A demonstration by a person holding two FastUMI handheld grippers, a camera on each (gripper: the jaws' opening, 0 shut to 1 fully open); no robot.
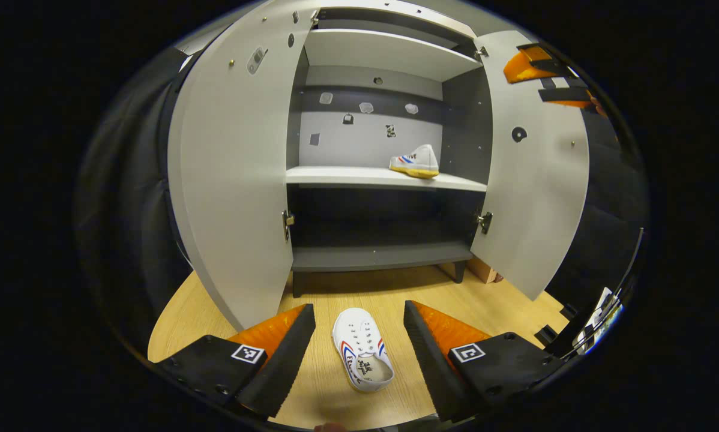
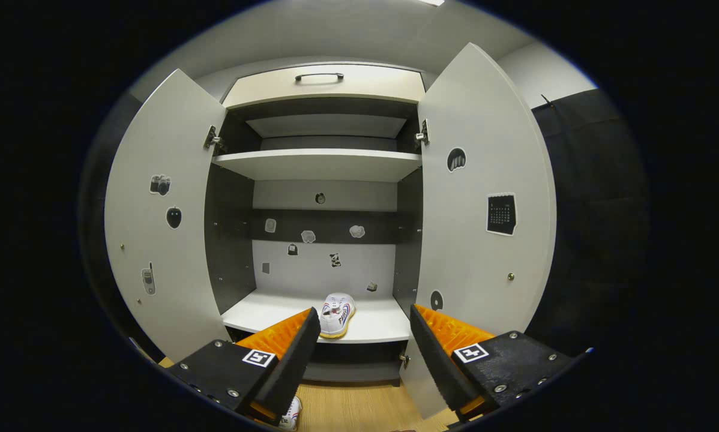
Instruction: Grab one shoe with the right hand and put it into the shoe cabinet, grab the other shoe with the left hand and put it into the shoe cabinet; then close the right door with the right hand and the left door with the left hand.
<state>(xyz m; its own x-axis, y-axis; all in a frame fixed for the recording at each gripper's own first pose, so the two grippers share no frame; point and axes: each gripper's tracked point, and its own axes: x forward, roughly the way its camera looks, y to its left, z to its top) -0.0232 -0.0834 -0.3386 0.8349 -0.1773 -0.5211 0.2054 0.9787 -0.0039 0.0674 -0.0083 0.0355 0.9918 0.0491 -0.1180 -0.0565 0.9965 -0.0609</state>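
Pale wooden floor (image 1: pixel 395 294) ran up to the grey two-door shoe cabinet (image 1: pixel 377 174), both doors wide open. In the left gripper view, my left gripper (image 1: pixel 359 354) hung spread and empty, the white canvas shoe with red and blue stripes (image 1: pixel 362 349) lying on the floor between its fingers, untouched. In the right gripper view, my right gripper (image 2: pixel 364 354) was also spread, empty, facing the second white shoe (image 2: pixel 336 314) on the cabinet's middle shelf (image 2: pixel 383 327).

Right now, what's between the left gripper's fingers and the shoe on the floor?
Nothing: in the left gripper view, the left gripper is open around the floor shoe, with bare wooden floor on either side.
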